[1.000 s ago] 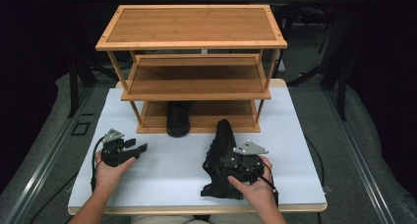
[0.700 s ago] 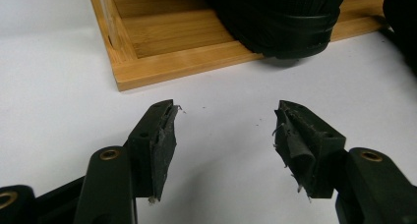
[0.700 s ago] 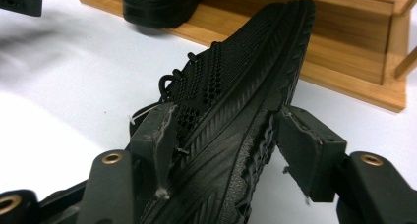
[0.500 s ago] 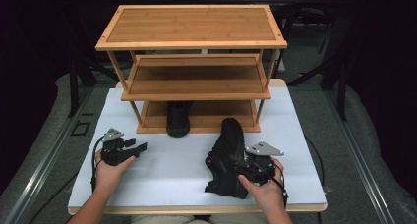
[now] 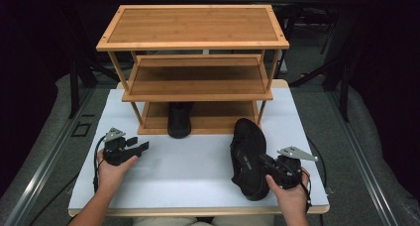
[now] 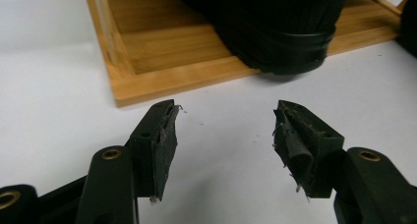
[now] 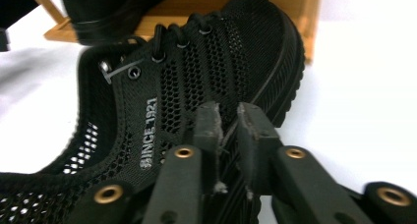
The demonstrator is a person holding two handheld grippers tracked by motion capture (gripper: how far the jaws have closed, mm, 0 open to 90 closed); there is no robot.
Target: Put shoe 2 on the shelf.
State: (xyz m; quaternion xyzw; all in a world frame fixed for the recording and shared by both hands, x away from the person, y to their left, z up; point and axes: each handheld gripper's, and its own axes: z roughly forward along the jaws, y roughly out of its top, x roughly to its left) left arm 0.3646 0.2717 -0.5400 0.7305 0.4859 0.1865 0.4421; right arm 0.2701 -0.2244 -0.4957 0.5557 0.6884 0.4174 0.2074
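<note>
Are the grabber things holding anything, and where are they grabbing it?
The right gripper has just closed its jaws on the black shoe, pinching the mesh side of its upper. The left gripper is open and holds nothing.

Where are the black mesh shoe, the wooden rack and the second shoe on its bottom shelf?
black mesh shoe (image 7: 196, 76), right gripper view, laced upper.
wooden rack (image 5: 193, 25), high view, top shelf.
second shoe (image 5: 179, 121), high view, heel.

White table (image 5: 198, 186) in front of me, wooden three-tier rack (image 5: 193, 25) standing at its far edge. Grey floor (image 5: 361, 137) either side, with metal rails (image 5: 44, 171) running along the table. Dark room behind the rack, black stand legs (image 5: 74, 82) barely readable. Light falls from above, table evenly lit.
</note>
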